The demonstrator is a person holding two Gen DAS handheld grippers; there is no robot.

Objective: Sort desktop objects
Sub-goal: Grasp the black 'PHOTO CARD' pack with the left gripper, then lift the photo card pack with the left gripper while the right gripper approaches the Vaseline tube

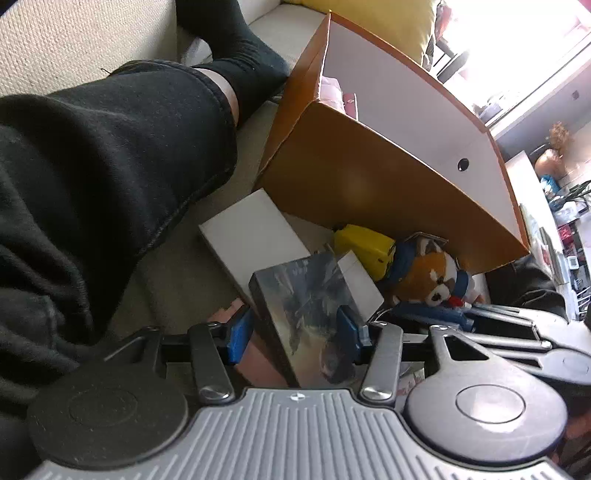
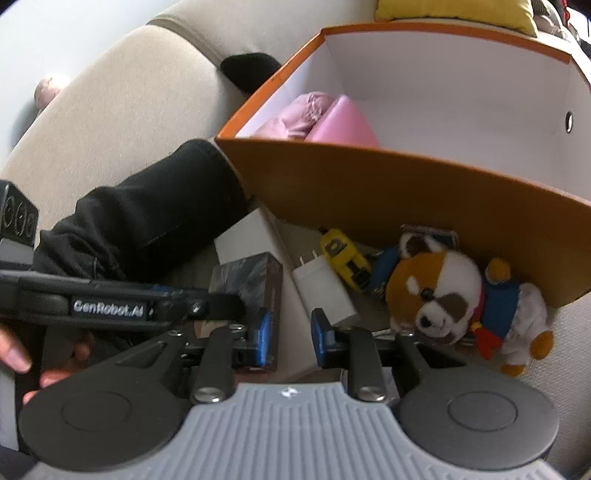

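Note:
A dark box with a painted picture (image 1: 306, 306) lies on the beige sofa seat. My left gripper (image 1: 294, 332) is open and stands over it, one blue pad on each side, the left pad clear of the box's edge. Beyond it lie a white flat box (image 1: 251, 232), a yellow toy (image 1: 364, 247) and a red panda plush (image 1: 432, 277). My right gripper (image 2: 291, 336) is open by a narrow gap with nothing in it. It sits between the dark box (image 2: 255, 277) and a white charger (image 2: 325, 291), left of the plush (image 2: 443, 295).
A large orange box (image 2: 406, 192), white inside, stands just behind the objects and holds pink items (image 2: 332, 122). A person's leg in black trousers (image 1: 110, 166) lies along the left. A yellow cushion (image 2: 454, 11) sits behind the box. The left gripper's body (image 2: 110, 302) crosses the right wrist view.

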